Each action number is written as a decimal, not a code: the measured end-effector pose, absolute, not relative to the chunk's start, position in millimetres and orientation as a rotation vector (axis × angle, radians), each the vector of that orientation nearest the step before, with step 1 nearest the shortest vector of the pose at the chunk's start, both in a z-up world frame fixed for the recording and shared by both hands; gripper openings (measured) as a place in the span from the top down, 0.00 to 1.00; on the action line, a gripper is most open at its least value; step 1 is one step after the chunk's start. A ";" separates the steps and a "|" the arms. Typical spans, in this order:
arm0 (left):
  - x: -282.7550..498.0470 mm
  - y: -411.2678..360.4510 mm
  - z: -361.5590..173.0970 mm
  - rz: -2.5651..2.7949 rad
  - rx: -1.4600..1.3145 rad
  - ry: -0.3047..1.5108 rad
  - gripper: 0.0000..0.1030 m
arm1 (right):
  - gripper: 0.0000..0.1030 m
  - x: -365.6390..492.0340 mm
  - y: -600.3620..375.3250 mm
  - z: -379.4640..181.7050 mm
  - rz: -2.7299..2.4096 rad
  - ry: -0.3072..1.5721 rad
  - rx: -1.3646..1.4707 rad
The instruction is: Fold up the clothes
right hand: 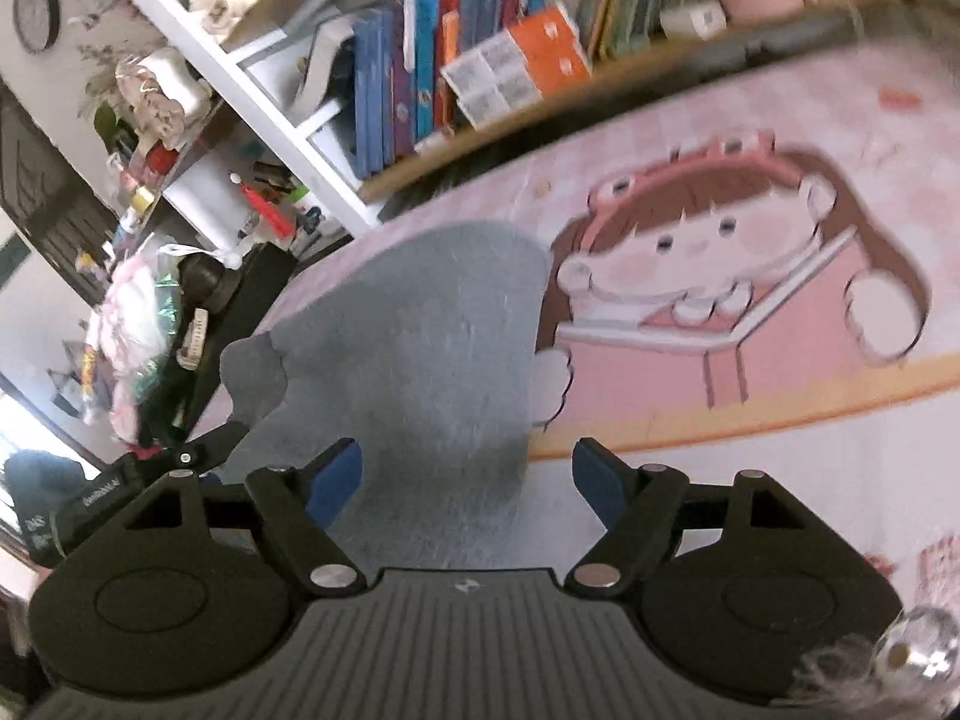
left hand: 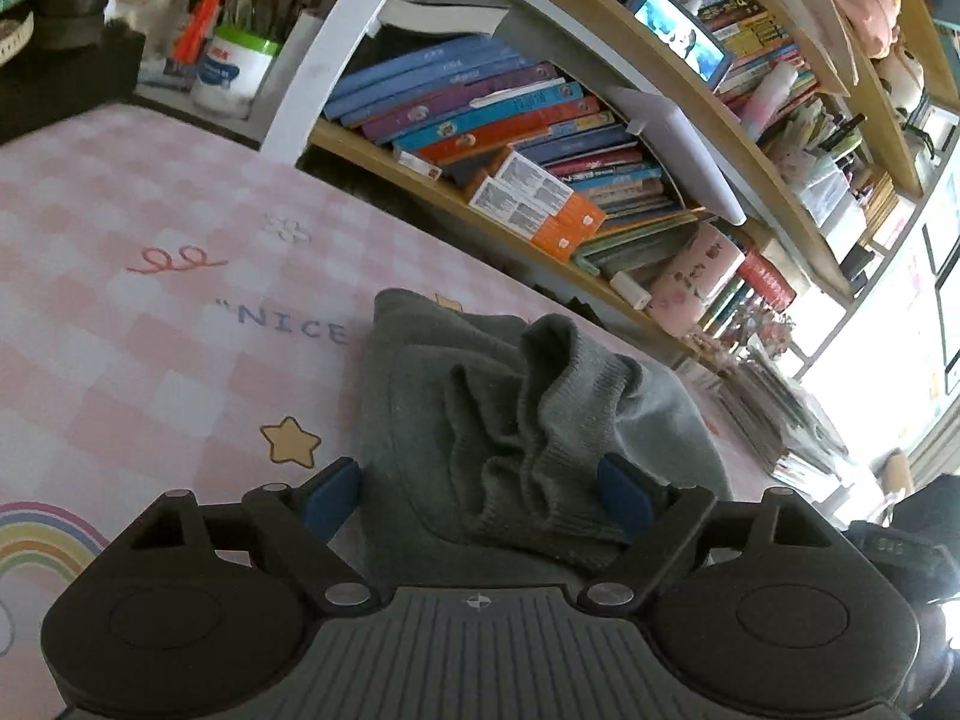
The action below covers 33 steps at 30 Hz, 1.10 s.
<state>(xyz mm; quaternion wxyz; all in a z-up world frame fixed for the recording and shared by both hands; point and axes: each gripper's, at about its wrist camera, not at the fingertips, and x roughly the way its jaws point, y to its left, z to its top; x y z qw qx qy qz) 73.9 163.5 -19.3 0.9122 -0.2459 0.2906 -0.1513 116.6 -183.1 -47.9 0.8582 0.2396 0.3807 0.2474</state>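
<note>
Left wrist: gripper [left hand: 480, 495] gapes around bunched cuff [left hand: 540, 420] for grasping; right gripper [right hand: 468, 480] gapes, empty, above garment [right hand: 432, 360].

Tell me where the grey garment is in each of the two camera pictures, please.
Left wrist view: the grey garment lies low in the centre, bunched between the open blue fingers.
Right wrist view: the grey garment lies flat, centre-left, on the pink cloth.
Shared landmark: the orange box on the bookshelf.
</note>
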 end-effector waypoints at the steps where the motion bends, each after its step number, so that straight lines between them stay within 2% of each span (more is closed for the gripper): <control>1: 74.8 164.2 -20.5 -0.316 -0.516 0.602 0.15 | 0.26 118.2 -181.7 -50.1 0.528 0.810 0.513; 8: 77.8 161.3 -25.2 -0.325 -0.545 0.608 0.17 | 0.42 125.8 -168.2 -51.5 0.565 0.831 0.504; 13: 66.4 141.5 -14.9 -0.334 -0.472 0.581 0.29 | 0.64 111.4 -158.6 -39.3 0.579 0.752 0.376; 15: 61.5 133.2 -11.2 -0.346 -0.448 0.580 0.33 | 0.66 99.1 -157.3 -32.2 0.571 0.718 0.289; 20: 49.4 108.0 -5.5 -0.404 -0.388 0.588 0.35 | 0.67 70.7 -165.3 -22.5 0.539 0.670 0.150; 29: 38.5 67.9 -4.7 -0.499 -0.344 0.621 0.35 | 0.66 41.7 -213.7 -26.9 0.481 0.683 0.200; 33: 38.1 65.5 -7.0 -0.502 -0.349 0.639 0.33 | 0.62 37.2 -225.1 -29.2 0.478 0.693 0.230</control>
